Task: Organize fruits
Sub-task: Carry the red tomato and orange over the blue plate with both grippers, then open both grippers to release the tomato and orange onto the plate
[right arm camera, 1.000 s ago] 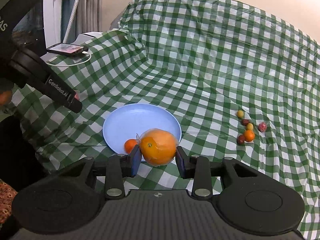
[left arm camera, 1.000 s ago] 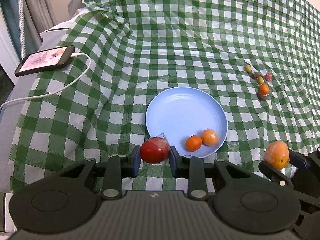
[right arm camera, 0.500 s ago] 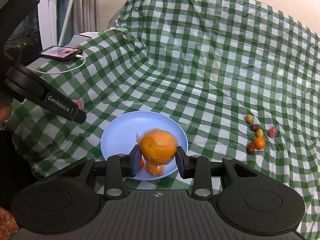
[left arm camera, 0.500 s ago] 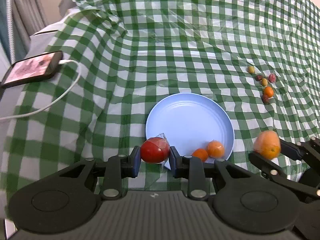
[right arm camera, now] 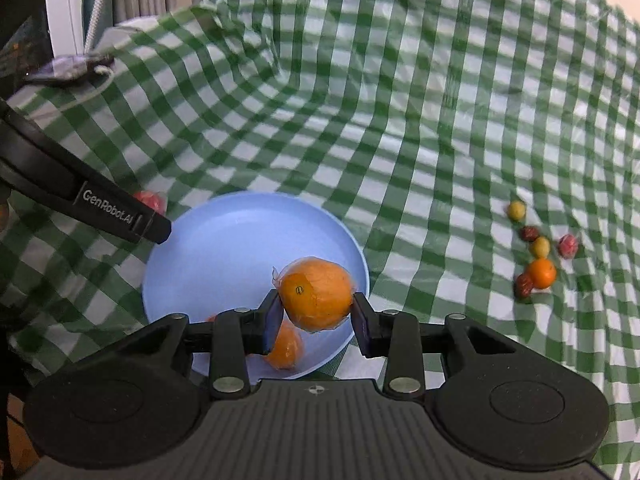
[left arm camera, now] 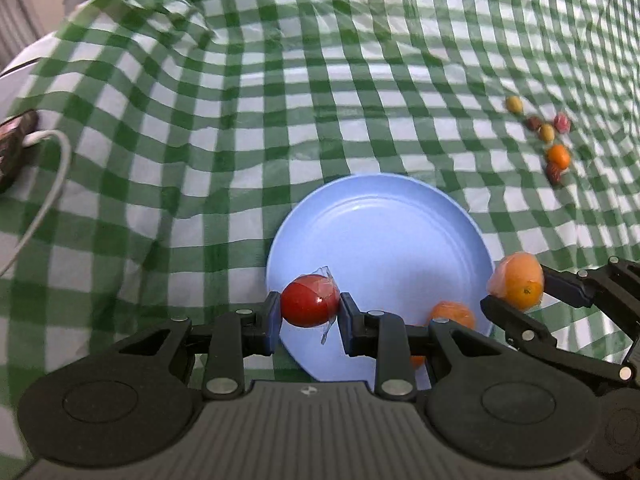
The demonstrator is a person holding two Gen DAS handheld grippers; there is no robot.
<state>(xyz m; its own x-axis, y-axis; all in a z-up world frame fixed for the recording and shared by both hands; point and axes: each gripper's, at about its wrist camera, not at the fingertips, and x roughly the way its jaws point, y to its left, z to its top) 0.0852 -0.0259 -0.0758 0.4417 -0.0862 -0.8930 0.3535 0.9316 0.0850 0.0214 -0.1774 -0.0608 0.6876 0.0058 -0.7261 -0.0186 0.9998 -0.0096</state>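
Note:
My left gripper [left arm camera: 309, 307] is shut on a red wrapped tomato [left arm camera: 310, 299], held over the near left rim of the blue plate [left arm camera: 380, 240]. My right gripper [right arm camera: 316, 312] is shut on a wrapped orange [right arm camera: 316, 294], held over the plate's [right arm camera: 224, 248] near right part; the same orange shows in the left wrist view [left arm camera: 518, 280]. Small oranges lie on the plate, one in the left wrist view [left arm camera: 452, 314] and one in the right wrist view [right arm camera: 286, 350], partly hidden by fingers. The left gripper's finger [right arm camera: 120, 220] and the tomato [right arm camera: 150, 200] show in the right wrist view.
A cluster of small fruits [left arm camera: 550, 140] lies on the green checked cloth right of the plate, also in the right wrist view [right arm camera: 536, 252]. A phone [left arm camera: 12, 144] with a white cable [left arm camera: 48, 184] lies at the far left. The cloth rises in folds behind.
Both grippers have moved forward over the plate with their fruit. The orange now hangs over the plate's right side, the tomato over its left rim. The phone has slid toward the left edge.

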